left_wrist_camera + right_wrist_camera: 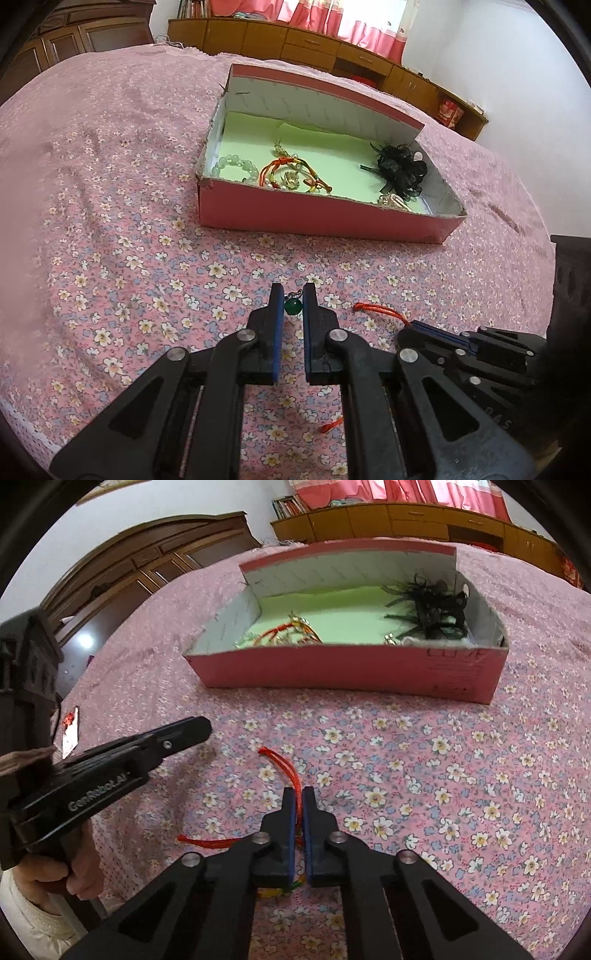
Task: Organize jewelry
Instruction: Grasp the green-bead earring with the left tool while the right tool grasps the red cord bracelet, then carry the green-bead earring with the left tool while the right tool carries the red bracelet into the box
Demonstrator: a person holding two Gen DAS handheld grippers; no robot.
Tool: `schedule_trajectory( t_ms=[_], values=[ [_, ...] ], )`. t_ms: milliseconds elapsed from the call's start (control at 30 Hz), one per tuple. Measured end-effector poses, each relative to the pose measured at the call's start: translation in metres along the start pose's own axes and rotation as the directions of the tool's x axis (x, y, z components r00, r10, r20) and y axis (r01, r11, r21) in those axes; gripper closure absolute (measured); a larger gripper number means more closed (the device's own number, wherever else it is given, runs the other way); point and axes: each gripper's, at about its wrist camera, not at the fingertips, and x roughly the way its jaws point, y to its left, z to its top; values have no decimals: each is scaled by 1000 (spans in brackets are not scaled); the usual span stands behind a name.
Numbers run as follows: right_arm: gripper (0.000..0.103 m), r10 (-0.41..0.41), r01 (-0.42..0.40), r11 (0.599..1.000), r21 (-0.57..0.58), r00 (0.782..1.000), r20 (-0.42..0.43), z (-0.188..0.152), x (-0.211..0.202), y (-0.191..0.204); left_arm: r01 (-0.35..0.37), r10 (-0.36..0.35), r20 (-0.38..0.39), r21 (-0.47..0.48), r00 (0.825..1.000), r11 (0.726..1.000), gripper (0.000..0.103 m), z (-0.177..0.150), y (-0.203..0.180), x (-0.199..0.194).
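My left gripper [293, 291] is shut on a green bead [293, 306] with a short silver chain, just above the floral bedspread. My right gripper [299, 794] is shut on a red cord bracelet [286, 766] whose loose ends trail on the bed; it also shows in the left wrist view [380, 312]. The pink open box [325, 216] with a green lining lies ahead and holds a pale bead bracelet [236, 166], red and yellow cord bracelets [291, 173] and a black ribbon hair piece [400, 168]. The box also shows in the right wrist view [351, 672].
The pink floral bedspread [129, 240] covers the whole bed. Wooden cabinets [314, 44] line the far wall under pink curtains. A dark wardrobe [147, 565] stands at the left. The left gripper body [110, 764] and the hand holding it sit at the left of the right wrist view.
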Motion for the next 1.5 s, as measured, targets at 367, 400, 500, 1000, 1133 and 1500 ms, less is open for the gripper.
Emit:
schedule_trajectory(
  t_ms=[367,400,500,1000,1133,1500],
  values=[
    [100,42,-40,999,-13,992,123,7,-43,3,11,-11,49,6,999,1000,102,8,-8,-21],
    [100,42,-41,999,-11,990,131,9,-46,3,13,-13,54,7,998,1000,102,8,-9,-24],
    [100,45,-45,999,-6,985,164,11,-57,2,15,-16,67,14,998,1000,102,12,-14,-28],
    [100,20,-18,1000,-9,956,292,25,-97,-6,23,-32,170,55,985,998,102,29,-27,-57],
    [100,12,-6,1000,-18,946,323,32,-104,-6,24,-36,194,61,980,998,102,37,-29,-62],
    [100,-16,29,999,-25,914,406,55,-113,-10,10,-40,274,113,961,994,102,56,-40,-62]
  ],
)
